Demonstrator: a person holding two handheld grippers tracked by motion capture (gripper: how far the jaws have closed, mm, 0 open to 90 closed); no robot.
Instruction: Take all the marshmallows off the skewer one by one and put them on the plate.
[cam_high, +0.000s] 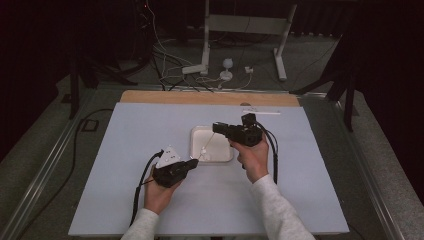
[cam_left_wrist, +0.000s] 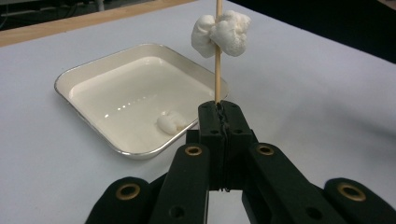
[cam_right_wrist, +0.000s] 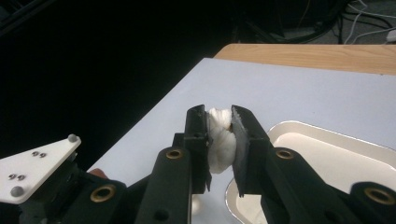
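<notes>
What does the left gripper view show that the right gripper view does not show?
Left gripper view: the left gripper shut on a skewer that carries a marshmallow, and a second marshmallow lying in the tray.

Right gripper view: the right gripper shut on a third marshmallow, the grey plate of the left gripper, and cables on the floor.

Both: the white tray, the pale table and its wooden edge.

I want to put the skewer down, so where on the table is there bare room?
The blue mat is bare left of the tray to its left edge, and right of the right gripper to its right edge. It is crowded at the tray, where both grippers, the skewer and marshmallows meet.
</notes>
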